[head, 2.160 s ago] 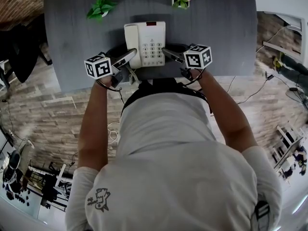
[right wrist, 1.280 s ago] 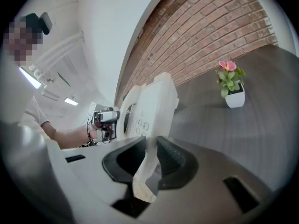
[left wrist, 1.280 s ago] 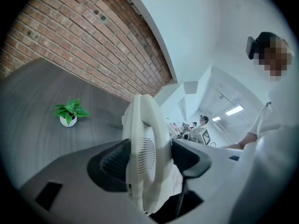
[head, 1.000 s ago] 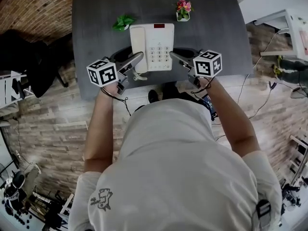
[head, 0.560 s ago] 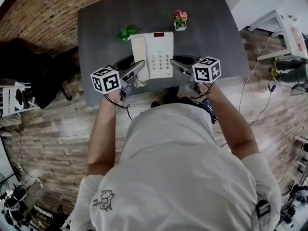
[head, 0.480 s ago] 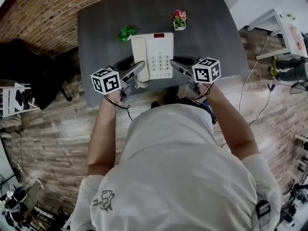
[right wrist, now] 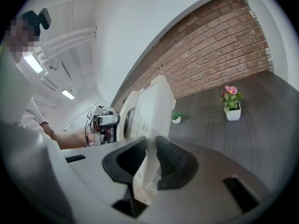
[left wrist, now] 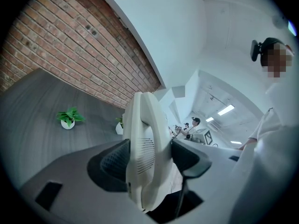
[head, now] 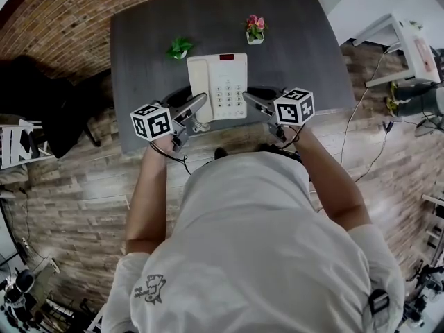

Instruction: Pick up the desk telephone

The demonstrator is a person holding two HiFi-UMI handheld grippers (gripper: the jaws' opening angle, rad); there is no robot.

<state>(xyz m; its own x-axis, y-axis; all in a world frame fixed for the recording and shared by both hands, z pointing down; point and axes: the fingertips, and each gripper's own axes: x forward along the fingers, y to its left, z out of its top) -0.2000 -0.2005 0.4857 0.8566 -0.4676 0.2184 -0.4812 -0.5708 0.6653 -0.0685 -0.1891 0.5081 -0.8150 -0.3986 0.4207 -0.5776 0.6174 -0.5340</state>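
The desk telephone (head: 217, 85) is at the near half of the table (head: 312, 54), caught between two grippers: the left gripper (head: 196, 107) clasps its left side and the right gripper (head: 252, 100) clasps its right edge. Behind the telephone, on the table, a leafy potted plant (head: 180, 47) stands to the left and a flowering pot (head: 254, 29) to the right, both apart from it. A brick wall (head: 62, 12) runs beyond the table's far side.

A red brick wall (head: 55, 12) stands behind the dark grey table (head: 305, 40). The floor (head: 69, 186) is of wooden planks.
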